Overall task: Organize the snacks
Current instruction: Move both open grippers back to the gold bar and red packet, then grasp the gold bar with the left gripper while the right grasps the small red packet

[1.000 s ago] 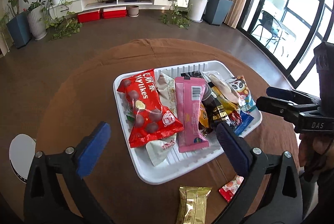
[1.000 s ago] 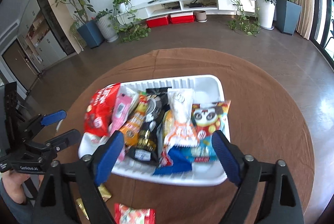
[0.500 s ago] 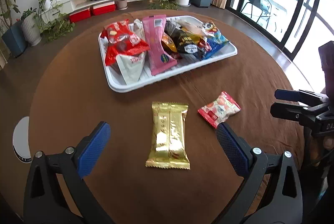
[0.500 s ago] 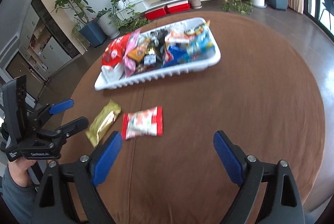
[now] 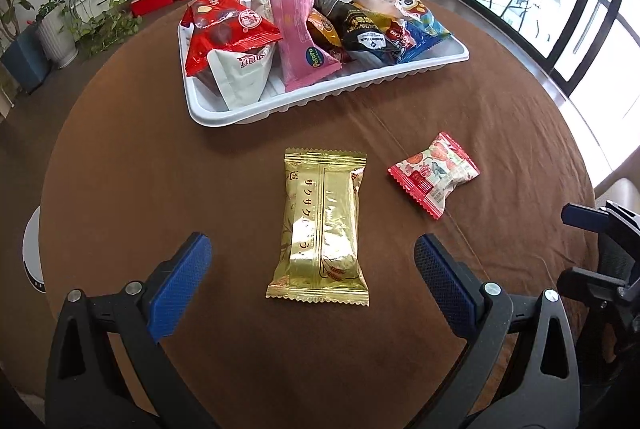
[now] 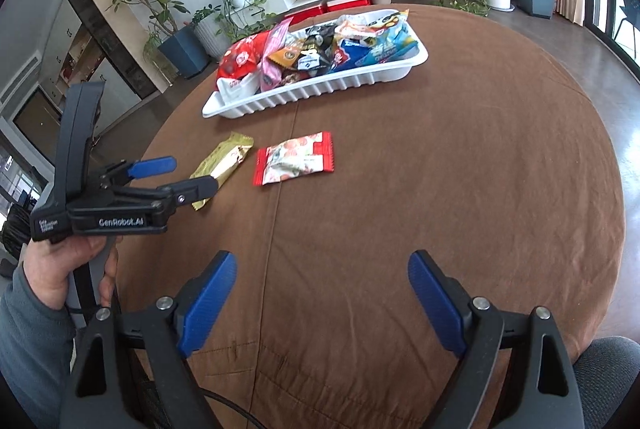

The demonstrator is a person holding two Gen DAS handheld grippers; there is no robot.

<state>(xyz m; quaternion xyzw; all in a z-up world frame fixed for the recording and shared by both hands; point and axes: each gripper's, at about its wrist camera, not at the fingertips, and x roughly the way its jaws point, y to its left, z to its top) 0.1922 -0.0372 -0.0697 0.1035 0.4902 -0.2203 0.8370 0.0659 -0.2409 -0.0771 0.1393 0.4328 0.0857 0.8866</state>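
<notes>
A gold wrapped snack (image 5: 320, 229) lies on the brown tablecloth. My left gripper (image 5: 310, 249) is open just above its near end, the pads apart from it on either side. A small red and white packet (image 5: 434, 173) lies to its right. Behind both, a white tray (image 5: 320, 101) holds several snack bags, among them a red bag (image 5: 224, 25) and a pink one (image 5: 298, 29). In the right wrist view my right gripper (image 6: 320, 261) is open and empty over bare cloth, nearer than the red and white packet (image 6: 294, 159). The left gripper (image 6: 194, 173) hovers over the gold snack (image 6: 224, 163).
The round table's edge (image 6: 612, 165) curves close on the right. A hand in a grey sleeve (image 6: 60, 269) holds the left gripper. A white round object (image 5: 30, 249) sits off the table's left. A grey chair seat (image 6: 600, 369) shows at the bottom right.
Both grippers have drawn back from above the tray toward the near side and sunk lower. The gold snack and the small packet now lie in front. Both stay open.
</notes>
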